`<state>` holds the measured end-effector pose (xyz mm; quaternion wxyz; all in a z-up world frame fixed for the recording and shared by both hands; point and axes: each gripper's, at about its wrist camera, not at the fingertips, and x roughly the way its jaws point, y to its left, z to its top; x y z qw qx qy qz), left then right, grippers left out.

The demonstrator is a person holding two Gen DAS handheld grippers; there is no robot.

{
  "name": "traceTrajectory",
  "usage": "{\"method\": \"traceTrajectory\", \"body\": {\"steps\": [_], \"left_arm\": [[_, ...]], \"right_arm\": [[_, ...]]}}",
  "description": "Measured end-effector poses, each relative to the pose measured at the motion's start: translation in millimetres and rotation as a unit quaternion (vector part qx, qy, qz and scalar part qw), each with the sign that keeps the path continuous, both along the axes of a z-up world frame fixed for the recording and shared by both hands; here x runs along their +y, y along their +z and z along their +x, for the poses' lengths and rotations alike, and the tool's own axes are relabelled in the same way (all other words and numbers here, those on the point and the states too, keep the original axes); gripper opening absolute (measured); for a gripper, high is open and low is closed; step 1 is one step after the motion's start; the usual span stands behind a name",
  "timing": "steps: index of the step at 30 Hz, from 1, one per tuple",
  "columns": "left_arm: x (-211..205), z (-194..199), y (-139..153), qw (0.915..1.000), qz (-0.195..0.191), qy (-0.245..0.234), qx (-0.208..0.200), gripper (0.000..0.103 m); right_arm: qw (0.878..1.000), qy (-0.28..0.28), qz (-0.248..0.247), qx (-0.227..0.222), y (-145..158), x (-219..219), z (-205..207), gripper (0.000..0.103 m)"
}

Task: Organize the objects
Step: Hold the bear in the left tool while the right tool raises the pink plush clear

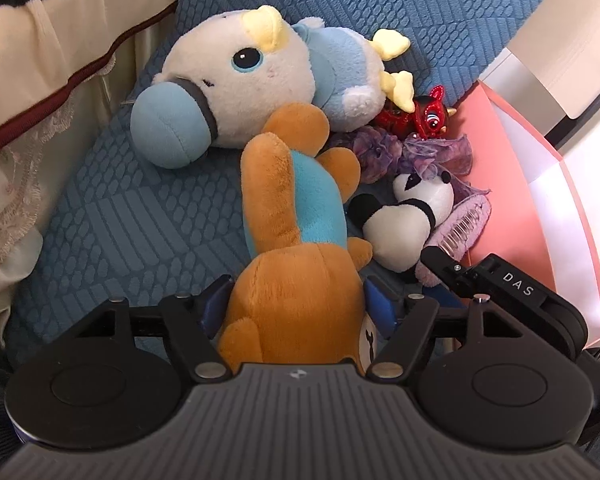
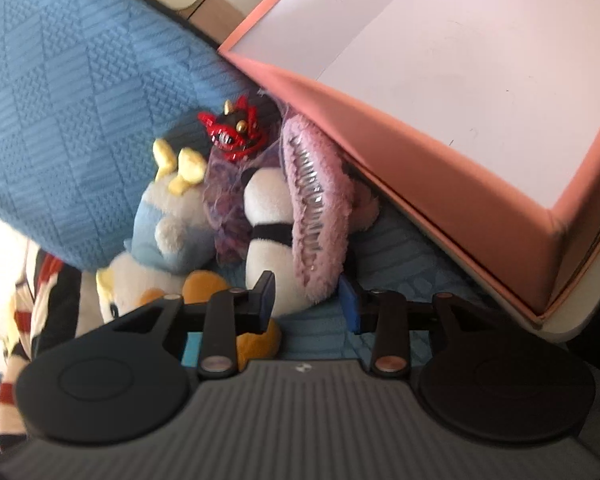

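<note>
An orange and blue plush (image 1: 292, 240) lies on the blue sofa cover (image 1: 140, 220), its body filling my left gripper (image 1: 298, 304), whose blue pads press both its sides. Behind it lie a white and blue horse plush (image 1: 228, 92), a red horned figurine (image 1: 428, 116), a purple scrunchie (image 1: 384, 152), a panda plush (image 1: 404, 216) and a pink fuzzy hair clip (image 1: 468, 220). My right gripper (image 2: 308, 302) stands open, with the near end of the pink hair clip (image 2: 316, 200) in the gap beside the panda (image 2: 268, 232). The pads do not press on it.
An open pink box (image 2: 420, 152) with a white inside stands at the right, its wall against the clip and the figurine (image 2: 236, 132). A blue cushion (image 2: 80, 120) leans at the left. Cream lace fabric (image 1: 40, 100) borders the sofa. A striped cloth (image 2: 24, 308) lies at the lower left.
</note>
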<state>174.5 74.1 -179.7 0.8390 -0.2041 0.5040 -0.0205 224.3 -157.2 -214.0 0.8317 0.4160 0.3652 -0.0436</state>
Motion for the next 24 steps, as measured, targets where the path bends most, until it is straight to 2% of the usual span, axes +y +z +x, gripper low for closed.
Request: {"method": "traceTrajectory", "body": {"steps": [5,8,14,19,21,24], "left_arm": [[-1,3,-4,1.0000,-0.001,0.002,0.003,0.076],[-1,4,-5,1.0000,-0.003,0.004,0.003,0.076],[1,5,-7,0.9998,-0.016,0.009,0.006,0.076],[0,6,-7,0.9997,-0.018,0.015,0.007,0.076],[0,6,-7,0.9996,-0.020,0.016,0.008,0.076],[3,7,-8,0.9993,-0.028,0.022,0.009,0.076]], "right_arm": [[0.999,-0.024,0.018,0.011,-9,-7,2,0.037],[1.000,-0.019,0.012,0.010,-4,-8,1,0.024],[1.000,0.002,0.001,0.008,13,-12,-9,0.020],[0.995,0.069,-0.076,0.008,29,-1,-21,0.019],[0.984,0.108,-0.139,0.017,35,8,-25,0.018],[0.970,0.149,-0.191,0.010,41,19,-33,0.018]]}}
